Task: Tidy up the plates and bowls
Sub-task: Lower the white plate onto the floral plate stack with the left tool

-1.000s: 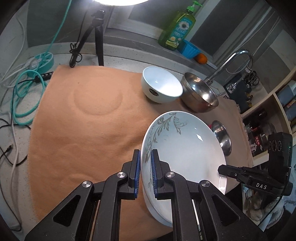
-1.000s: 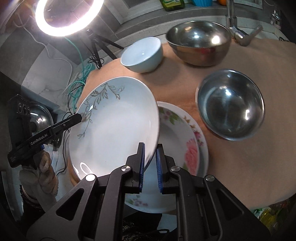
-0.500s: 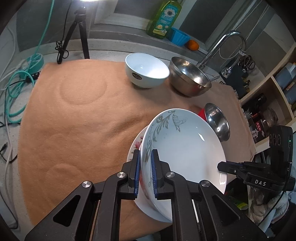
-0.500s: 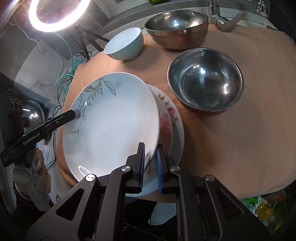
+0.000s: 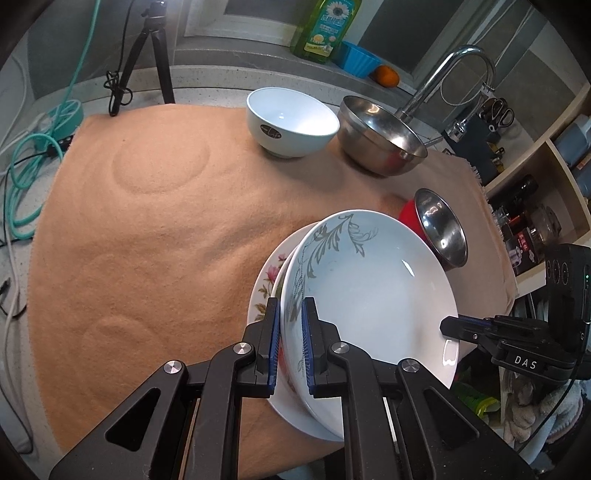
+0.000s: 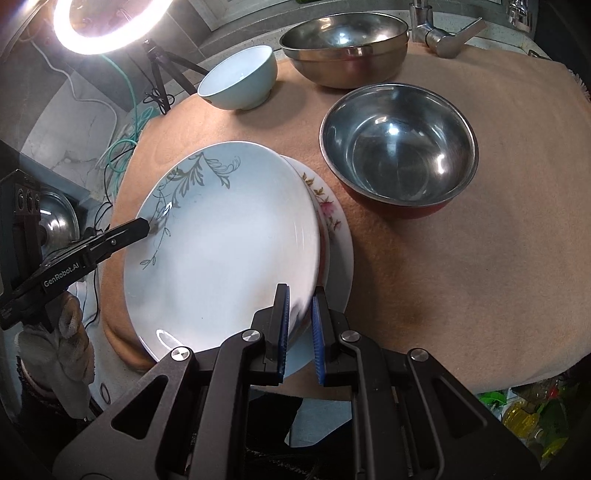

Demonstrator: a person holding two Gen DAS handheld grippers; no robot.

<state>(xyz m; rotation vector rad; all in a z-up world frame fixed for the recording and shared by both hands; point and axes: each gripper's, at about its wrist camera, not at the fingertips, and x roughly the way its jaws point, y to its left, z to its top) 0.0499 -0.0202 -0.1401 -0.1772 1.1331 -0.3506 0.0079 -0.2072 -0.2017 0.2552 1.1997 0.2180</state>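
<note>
A white plate with a grey leaf pattern (image 5: 369, 291) (image 6: 221, 251) is held at both sides, right over a floral plate (image 5: 267, 280) (image 6: 332, 221) on the tan cloth. My left gripper (image 5: 290, 343) is shut on the leaf plate's left rim. My right gripper (image 6: 298, 325) is shut on its opposite rim. The right gripper also shows in the left wrist view (image 5: 448, 326), and the left gripper in the right wrist view (image 6: 146, 227). A small steel bowl with a red outside (image 6: 399, 155) (image 5: 441, 232) stands beside the plates.
A white bowl (image 5: 291, 122) (image 6: 240, 81) and a large steel bowl (image 5: 380, 136) (image 6: 347, 48) stand at the back of the cloth (image 5: 147, 240). A tap (image 5: 458, 74), a soap bottle (image 5: 325, 26) and a tripod (image 5: 147, 51) lie behind. Shelves (image 5: 535, 192) are to the right.
Both grippers have carried the leaf plate down and over the floral plate, so it now nearly covers it. Both stay shut on its rim.
</note>
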